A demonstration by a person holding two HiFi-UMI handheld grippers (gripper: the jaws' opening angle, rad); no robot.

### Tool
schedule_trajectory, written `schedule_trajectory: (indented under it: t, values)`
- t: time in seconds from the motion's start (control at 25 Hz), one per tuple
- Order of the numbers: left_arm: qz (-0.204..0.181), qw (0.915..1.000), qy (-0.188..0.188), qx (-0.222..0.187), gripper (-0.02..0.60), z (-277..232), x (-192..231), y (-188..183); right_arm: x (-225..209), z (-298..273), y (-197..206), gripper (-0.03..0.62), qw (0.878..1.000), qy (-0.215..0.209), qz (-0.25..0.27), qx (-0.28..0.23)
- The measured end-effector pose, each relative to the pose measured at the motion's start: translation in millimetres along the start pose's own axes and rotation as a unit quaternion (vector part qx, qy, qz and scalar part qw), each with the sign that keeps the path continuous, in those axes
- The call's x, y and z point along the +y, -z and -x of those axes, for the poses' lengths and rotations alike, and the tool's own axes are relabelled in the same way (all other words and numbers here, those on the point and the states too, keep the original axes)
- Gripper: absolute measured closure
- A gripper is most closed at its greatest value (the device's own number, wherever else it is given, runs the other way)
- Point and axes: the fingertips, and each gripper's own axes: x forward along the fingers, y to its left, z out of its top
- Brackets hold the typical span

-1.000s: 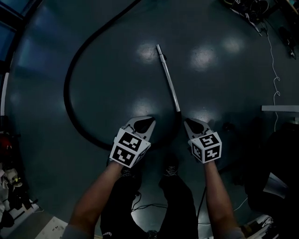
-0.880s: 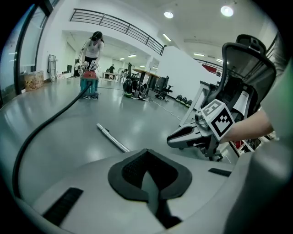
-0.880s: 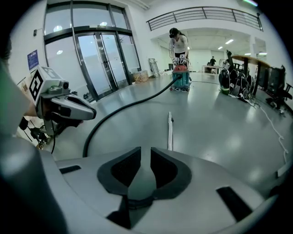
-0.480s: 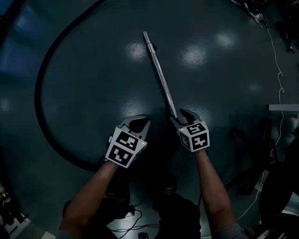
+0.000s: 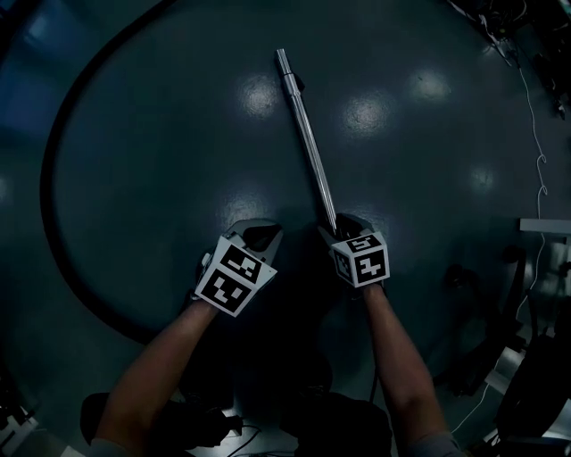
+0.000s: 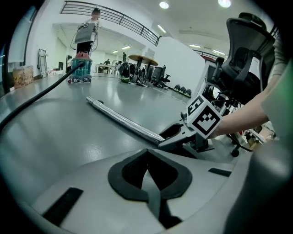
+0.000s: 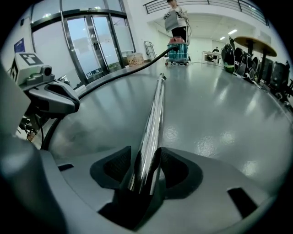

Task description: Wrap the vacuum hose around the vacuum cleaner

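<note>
Now straddling the near end of the metal tube [image 5: 308, 143], right gripper [image 5: 339, 228] fingers just opened around it; left gripper [image 5: 259, 234] fingers clenched, empty.

The floor [image 5: 161, 205] is dark, smooth and shiny, with bright spots of light on it. Far off are white walls [image 6: 176, 57] and a round table [image 6: 143, 58]. Lamps [image 6: 164, 5] glow on the ceiling. A rail [image 6: 119, 18] runs high up. Glass doors [image 7: 91, 41] stand far left. A black chair [image 6: 249, 41] stands near, on the right.
</note>
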Motion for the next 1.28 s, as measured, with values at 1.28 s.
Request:
schedule_trajectory:
  t: [1.28]
  values:
    - [-0.065, 0.9971, 0.008, 0.039, 0.575, 30, 10, -10, 6, 42, -10, 0.421, 0.999, 0.033, -0.015, 0.009]
